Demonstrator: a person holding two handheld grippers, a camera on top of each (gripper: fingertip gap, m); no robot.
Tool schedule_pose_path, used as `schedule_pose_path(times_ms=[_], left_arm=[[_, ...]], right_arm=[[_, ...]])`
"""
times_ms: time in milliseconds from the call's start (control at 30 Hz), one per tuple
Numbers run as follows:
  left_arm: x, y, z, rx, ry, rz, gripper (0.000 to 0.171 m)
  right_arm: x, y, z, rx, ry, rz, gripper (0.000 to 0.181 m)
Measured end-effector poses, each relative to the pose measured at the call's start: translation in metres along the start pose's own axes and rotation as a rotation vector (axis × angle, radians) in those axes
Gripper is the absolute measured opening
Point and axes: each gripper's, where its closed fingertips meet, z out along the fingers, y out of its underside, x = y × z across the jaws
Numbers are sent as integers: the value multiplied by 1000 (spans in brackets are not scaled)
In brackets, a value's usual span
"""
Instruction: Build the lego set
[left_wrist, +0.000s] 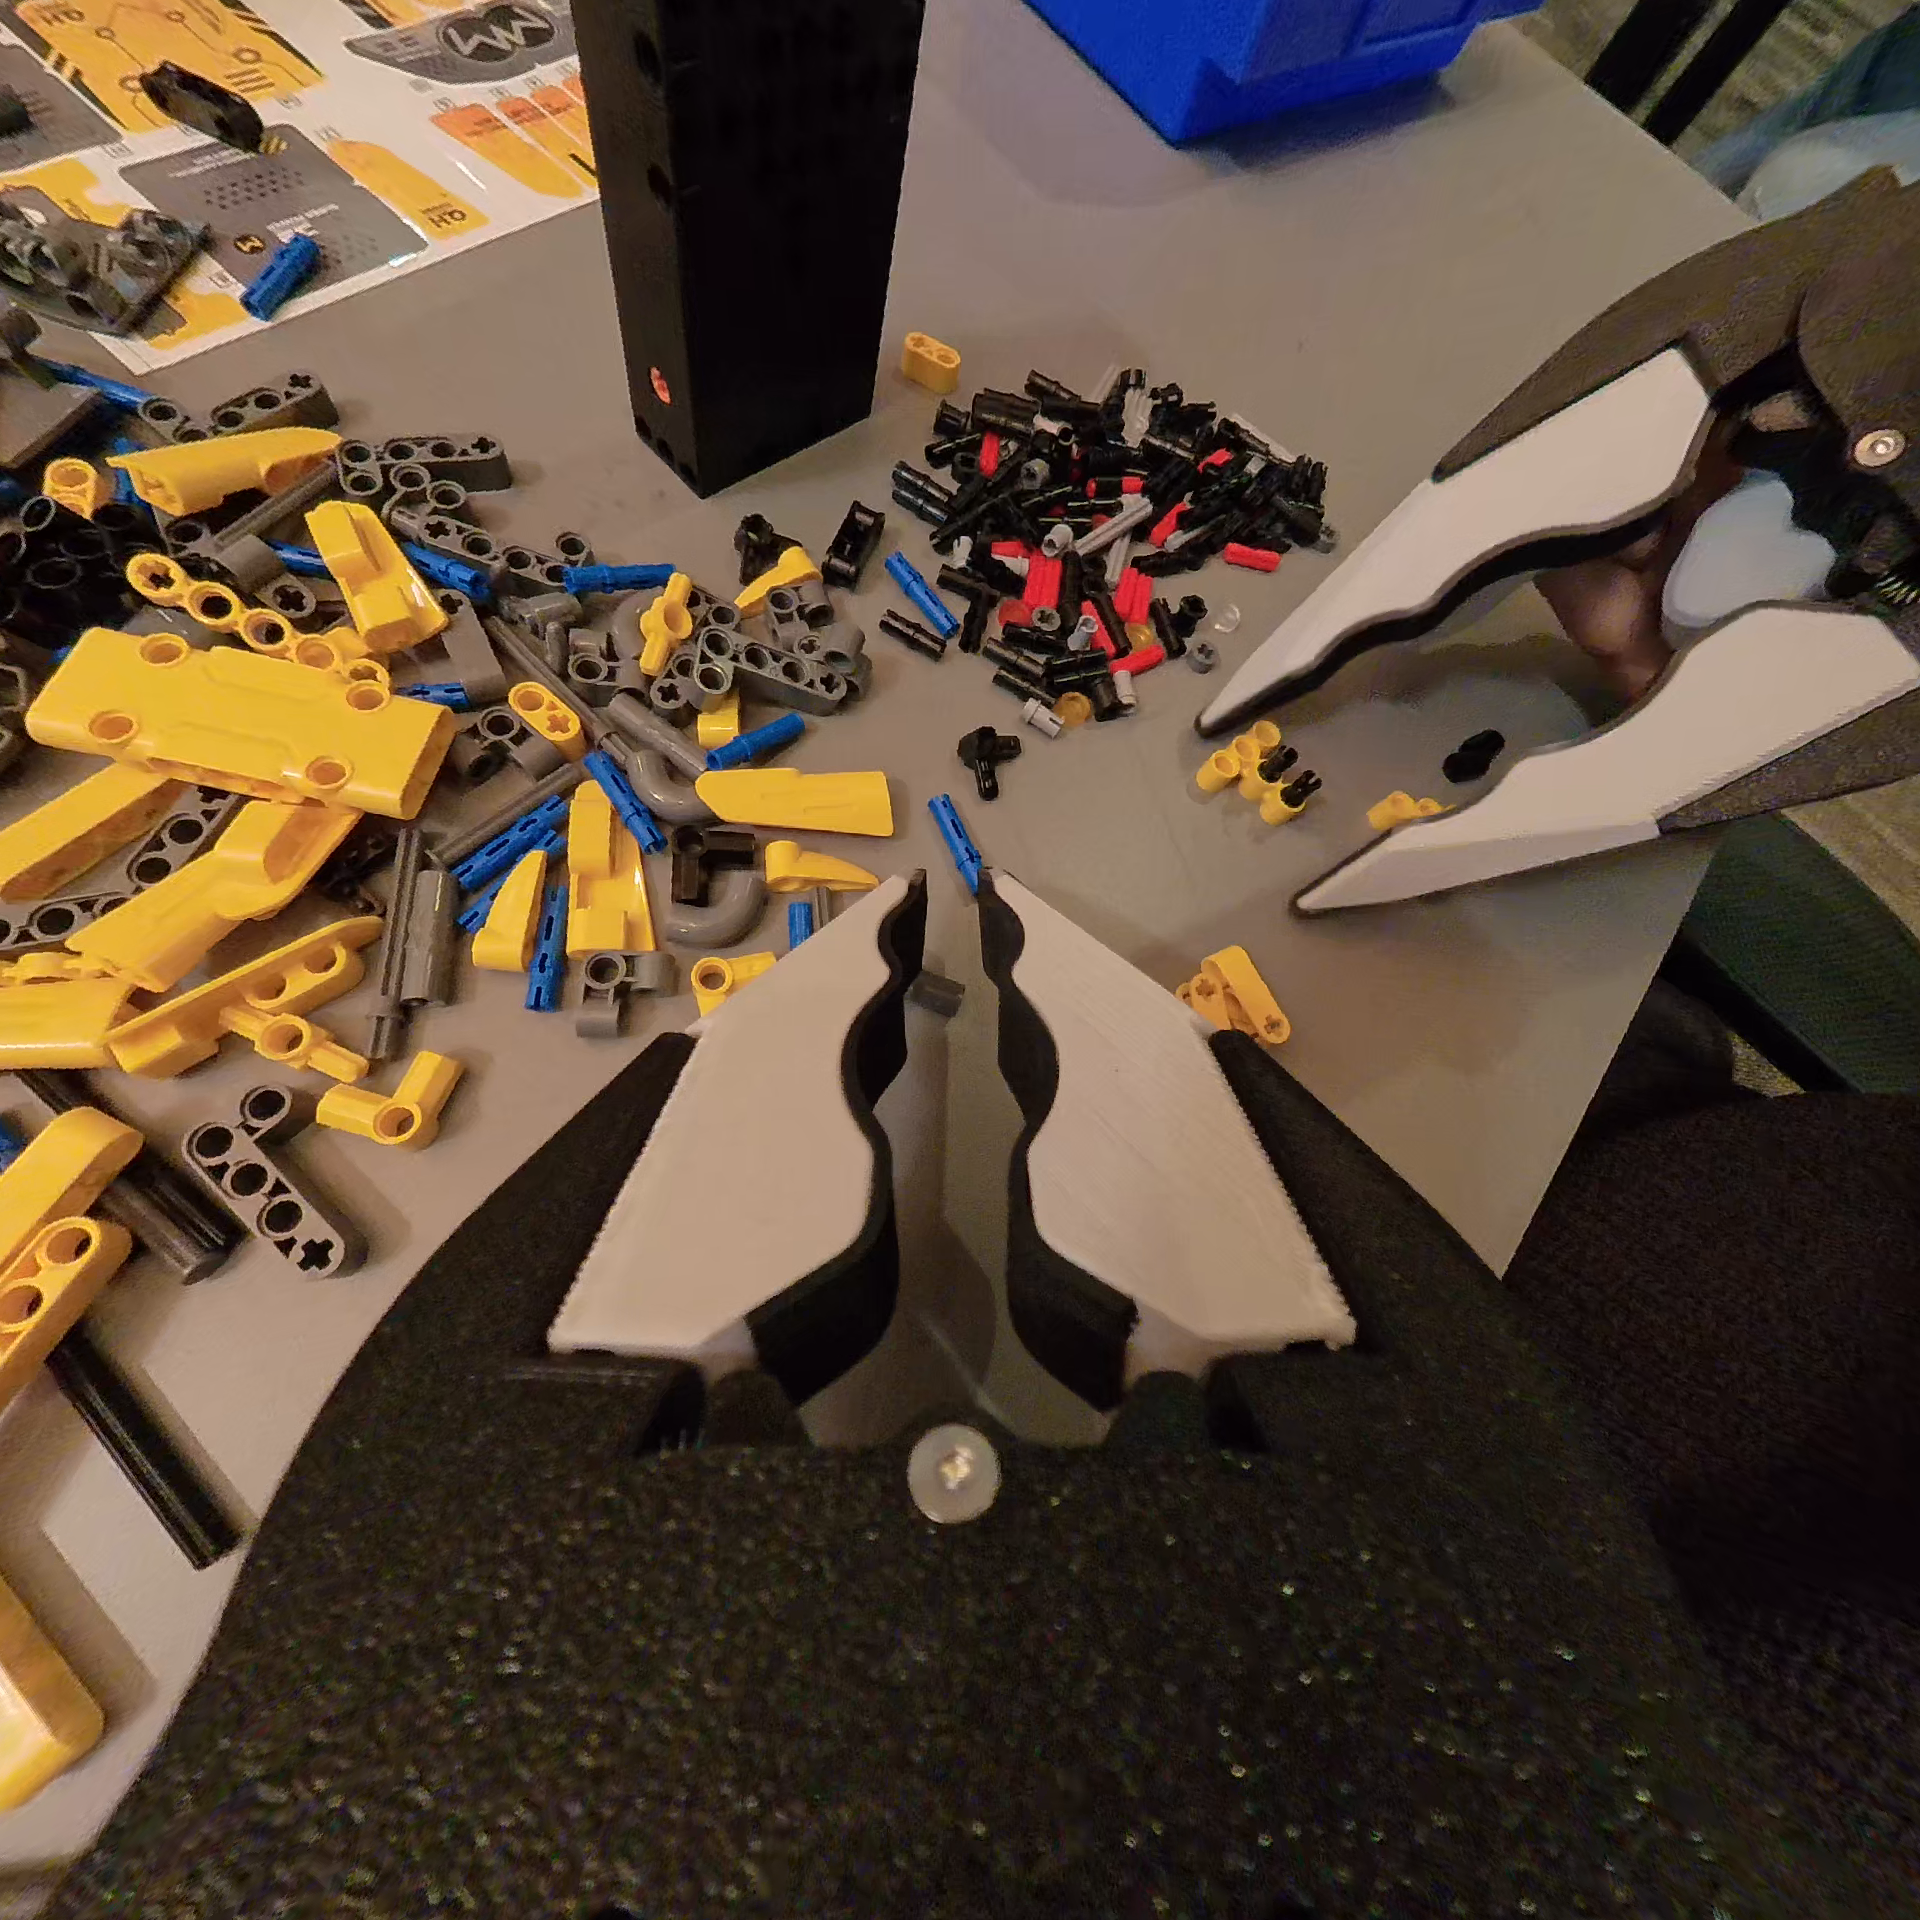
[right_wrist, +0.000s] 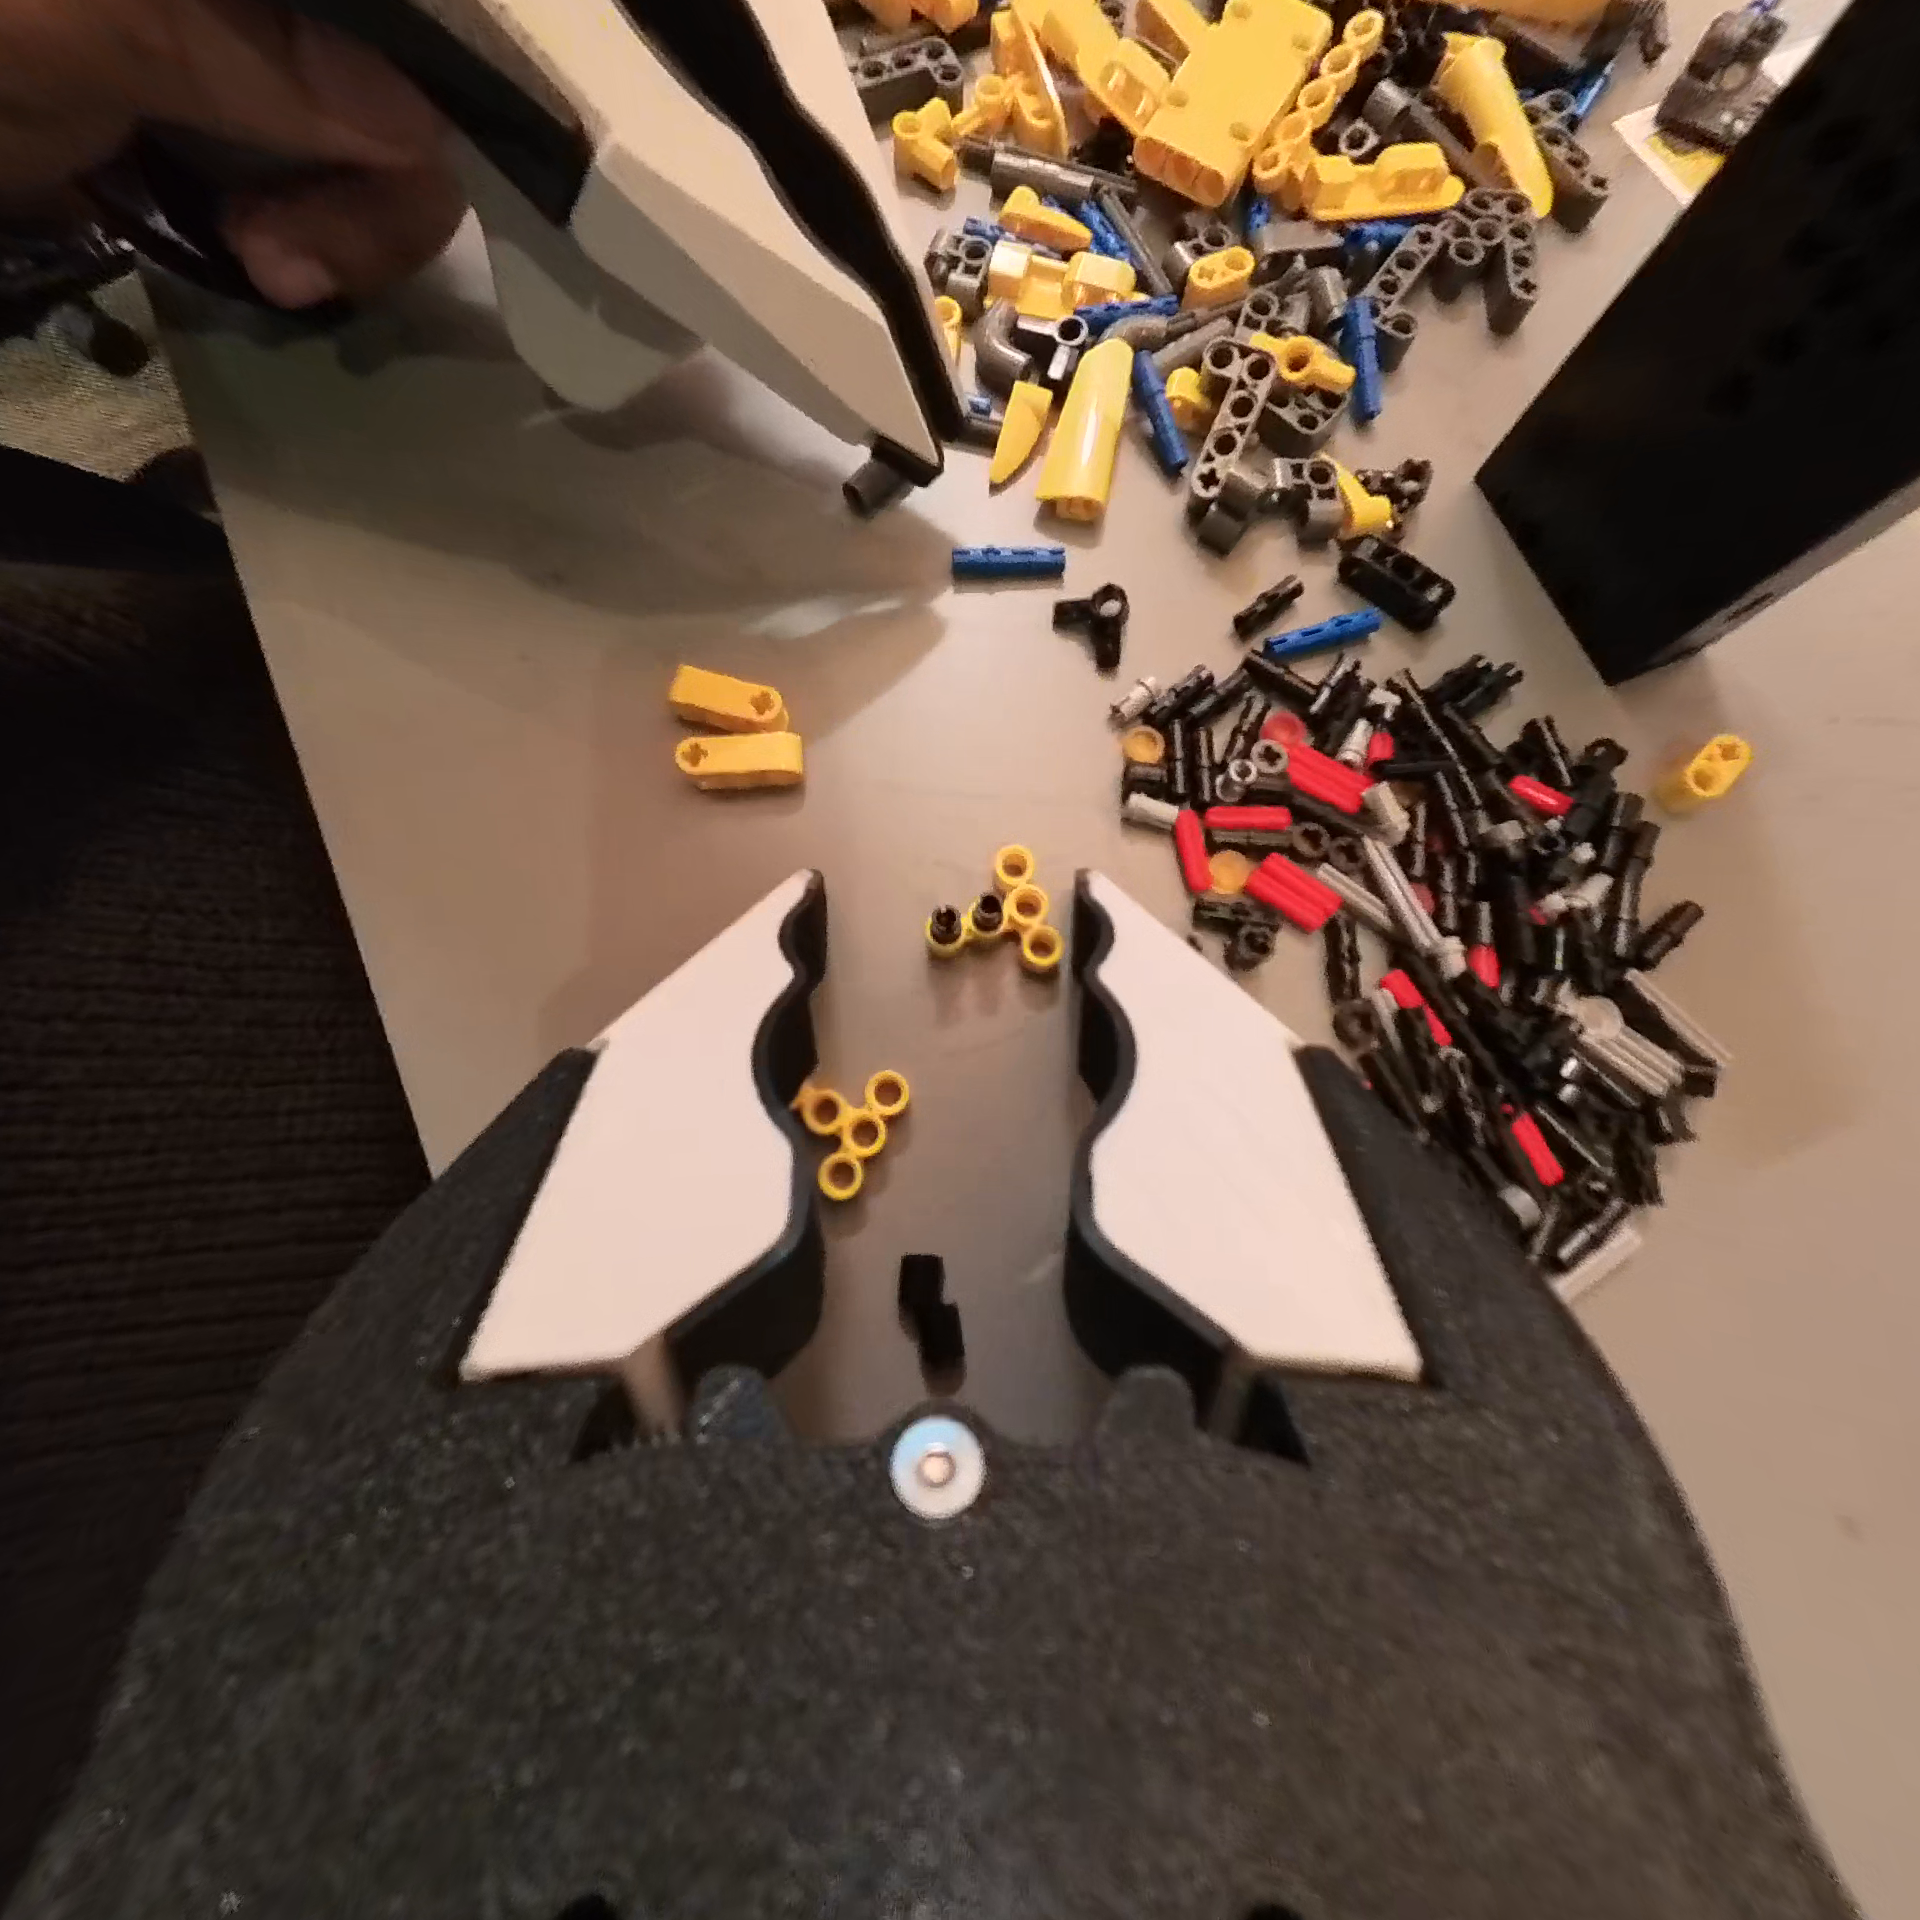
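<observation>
Presently the left tongs (left_wrist: 951, 883) are pinching a small grey plastic pin (right_wrist: 871, 486) at their tips, just above the grey counter (left_wrist: 1195, 270). Light, rigid, slick; best held across its barrel. Right tongs (right_wrist: 948, 904) are hanging open over a yellow three-armed connector with black pins (right_wrist: 997, 914). Heap of black and red pins (right_wrist: 1455, 935) lying beside them.
</observation>
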Motion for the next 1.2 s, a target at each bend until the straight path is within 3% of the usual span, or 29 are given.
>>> schedule_pose_path(times_ms=[133,233,400,600,900,1200], left_arm=[[0,0,0,2,6,-6,9],[0,-1,-1,4,9,-8,9],[0,-1,-1,6,14,-14,9],[0,-2,-2,15,23,-25,9],[0,-2,-2,16,23,-21,9],[0,-1,-1,9,22,-23,9]], right_arm=[[-7,-3,4,-17,-46,-90,22],[-14,-5,6,-18,-89,-134,17],[-10,-8,9,-25,-79,-137,17],[-8,-9,-4,-27,-8,-110,31],[-2,11,-15,-53,59,-35,31],[-1,7,-9,-42,30,-45,25]])
